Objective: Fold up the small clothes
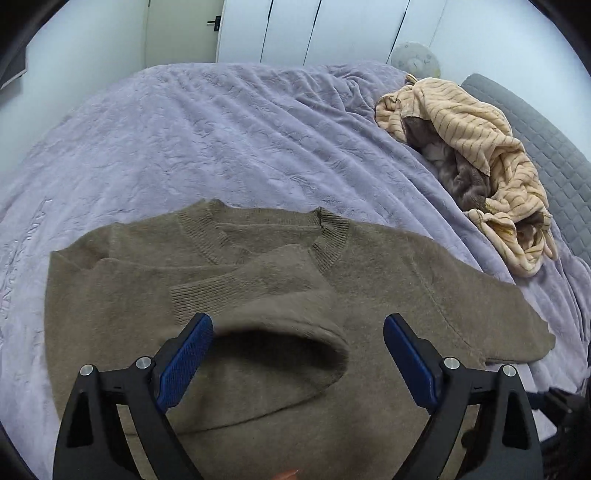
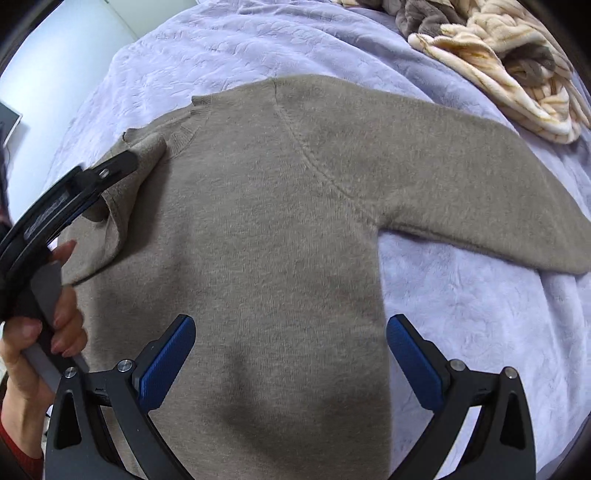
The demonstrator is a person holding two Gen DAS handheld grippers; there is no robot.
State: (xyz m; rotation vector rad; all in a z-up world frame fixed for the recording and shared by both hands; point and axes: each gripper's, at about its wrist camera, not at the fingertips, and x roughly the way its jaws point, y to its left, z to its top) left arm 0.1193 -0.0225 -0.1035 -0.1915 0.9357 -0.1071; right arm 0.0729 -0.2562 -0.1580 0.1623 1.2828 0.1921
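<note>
A grey-brown knit V-neck sweater (image 1: 388,280) lies flat on the lavender bedspread (image 1: 221,129). One sleeve is folded across the chest, and its ribbed cuff (image 1: 199,295) points left. The other sleeve (image 2: 480,177) stretches out to the right. My left gripper (image 1: 297,332) hangs open just over the folded sleeve, whose fold bulges between the blue pads without touching them. My right gripper (image 2: 291,325) is open above the sweater's body (image 2: 258,221) and holds nothing. A hand (image 2: 55,325) grips the left tool's handle at the left edge of the right wrist view.
A heap of beige striped and brown fleece clothes (image 1: 480,158) lies at the bed's far right, also the heap (image 2: 498,55) in the right wrist view. A grey quilted pad (image 1: 535,129) runs behind it. White wardrobe doors (image 1: 314,29) stand beyond the bed.
</note>
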